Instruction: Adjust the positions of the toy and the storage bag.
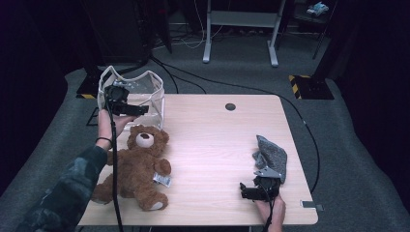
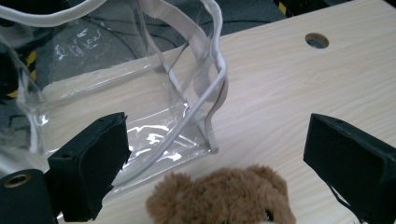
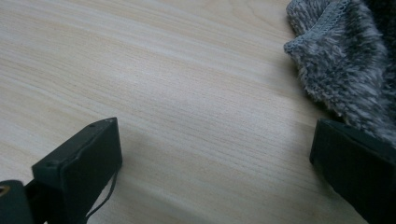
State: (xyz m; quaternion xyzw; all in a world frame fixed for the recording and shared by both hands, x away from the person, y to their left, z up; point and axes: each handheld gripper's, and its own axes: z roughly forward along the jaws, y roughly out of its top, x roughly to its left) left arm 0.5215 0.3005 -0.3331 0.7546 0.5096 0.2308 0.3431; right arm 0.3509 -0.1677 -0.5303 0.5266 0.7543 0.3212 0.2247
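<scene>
A brown teddy bear (image 1: pixel 138 166) lies on its back at the front left of the wooden table (image 1: pixel 212 145); the top of the bear's head (image 2: pixel 219 198) shows low in the left gripper view. Behind it stands a clear plastic bag (image 1: pixel 133 94) with white trim, its open mouth up (image 2: pixel 140 93). My left gripper (image 1: pixel 138 110) hovers above the bear's head in front of the bag, jaws wide open (image 2: pixel 215 158), nothing between them. My right gripper (image 1: pixel 247 192) rests open near the front right edge (image 3: pixel 210 163), beside a grey fuzzy cloth (image 1: pixel 271 154) (image 3: pixel 345 70).
A round cable hole (image 1: pixel 230 106) sits near the table's far edge. Black cables (image 1: pixel 203 79) run over the grey carpet behind the table, and a white desk frame (image 1: pixel 241 29) stands further back. Bare tabletop stretches between bear and cloth.
</scene>
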